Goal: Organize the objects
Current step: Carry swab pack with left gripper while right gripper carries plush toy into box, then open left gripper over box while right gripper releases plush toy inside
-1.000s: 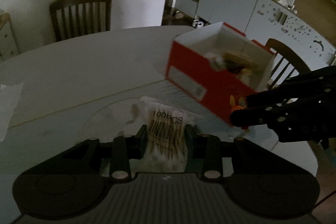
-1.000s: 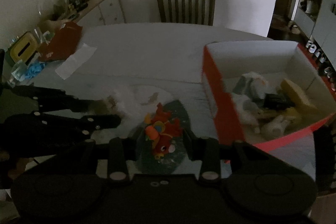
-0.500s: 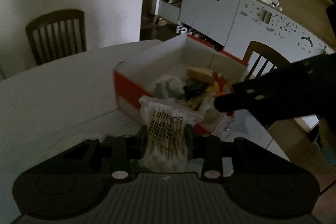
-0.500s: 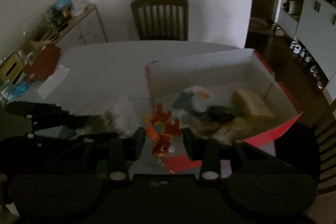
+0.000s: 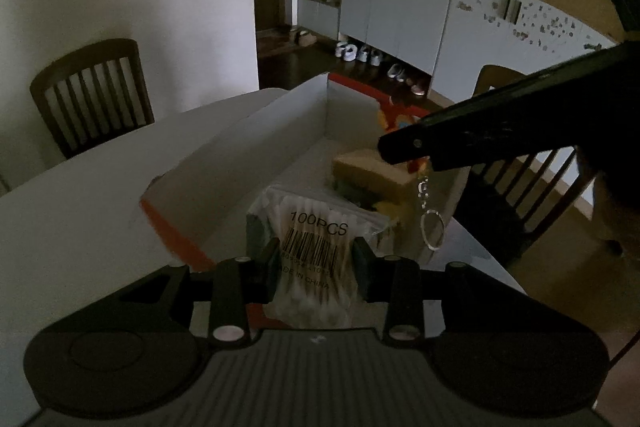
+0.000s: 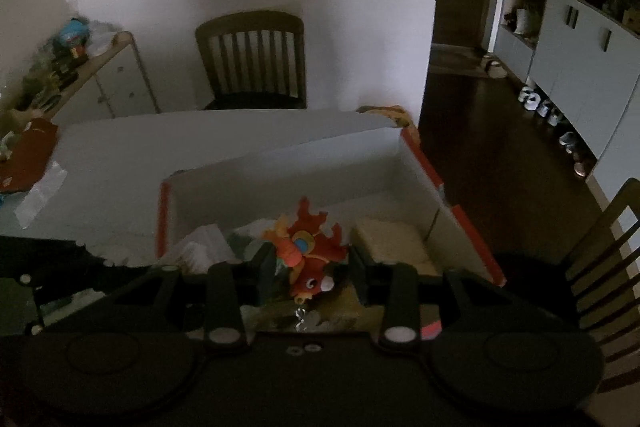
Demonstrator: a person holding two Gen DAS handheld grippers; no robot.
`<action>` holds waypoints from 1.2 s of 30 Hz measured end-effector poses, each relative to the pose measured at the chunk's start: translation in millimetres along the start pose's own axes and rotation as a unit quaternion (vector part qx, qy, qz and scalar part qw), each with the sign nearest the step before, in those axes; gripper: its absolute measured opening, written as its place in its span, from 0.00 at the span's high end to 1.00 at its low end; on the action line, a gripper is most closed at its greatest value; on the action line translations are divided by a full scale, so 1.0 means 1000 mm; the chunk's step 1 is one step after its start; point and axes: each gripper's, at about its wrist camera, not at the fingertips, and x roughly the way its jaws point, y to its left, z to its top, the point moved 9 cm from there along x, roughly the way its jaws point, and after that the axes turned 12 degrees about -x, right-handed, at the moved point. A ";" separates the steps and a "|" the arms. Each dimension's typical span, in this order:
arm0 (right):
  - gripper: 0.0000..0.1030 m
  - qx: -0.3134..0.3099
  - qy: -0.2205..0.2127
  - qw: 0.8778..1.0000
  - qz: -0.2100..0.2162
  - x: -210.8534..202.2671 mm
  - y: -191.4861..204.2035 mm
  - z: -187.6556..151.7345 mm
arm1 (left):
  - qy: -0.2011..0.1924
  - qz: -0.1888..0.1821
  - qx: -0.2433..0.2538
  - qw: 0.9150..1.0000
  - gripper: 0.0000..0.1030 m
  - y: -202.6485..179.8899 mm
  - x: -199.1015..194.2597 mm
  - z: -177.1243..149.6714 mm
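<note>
My left gripper [image 5: 316, 255] is shut on a clear bag of cotton swabs [image 5: 316, 247] marked 100PCS. It holds the bag over the near end of the red box [image 5: 280, 115], which has white inner walls. A yellow sponge [image 5: 372, 175] and other small items lie inside the box. My right gripper [image 6: 312, 263] is shut on a red and orange fish toy [image 6: 308, 255] above the box [image 6: 280, 179]. The toy's key ring [image 5: 432, 231] dangles below one of the right gripper's fingers [image 5: 460, 131], just right of the swab bag.
The box stands near the edge of the white table [image 6: 120, 147]. Wooden chairs [image 6: 252, 59] [image 5: 92, 91] stand around it, one [image 6: 600, 267] close on the right. A red item [image 6: 28, 151] and white paper [image 6: 40, 191] lie far left. A cluttered sideboard [image 6: 92, 75] stands behind.
Both grippers have risen from the table and moved over the red box, carrying the swab bag and the fish toy. The box now lies directly beneath them.
</note>
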 end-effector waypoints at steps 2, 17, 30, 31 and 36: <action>0.63 0.006 0.002 1.000 -0.003 0.008 -0.008 0.002 | 0.002 0.005 0.005 1.000 0.65 -0.004 0.009 0.003; 0.62 0.023 0.059 0.998 0.014 0.068 -0.025 -0.019 | 0.044 0.037 0.018 0.998 0.65 -0.014 0.068 0.006; 0.59 0.025 0.081 0.996 0.019 0.083 -0.030 -0.031 | 0.077 0.031 0.012 0.997 0.64 -0.009 0.089 -0.004; 0.58 0.025 0.081 0.996 0.019 0.082 -0.030 -0.031 | 0.078 0.029 0.010 0.996 0.64 -0.009 0.090 -0.005; 0.45 0.033 0.079 0.996 0.015 0.082 -0.031 -0.032 | 0.076 0.025 0.011 0.997 0.39 -0.012 0.089 -0.007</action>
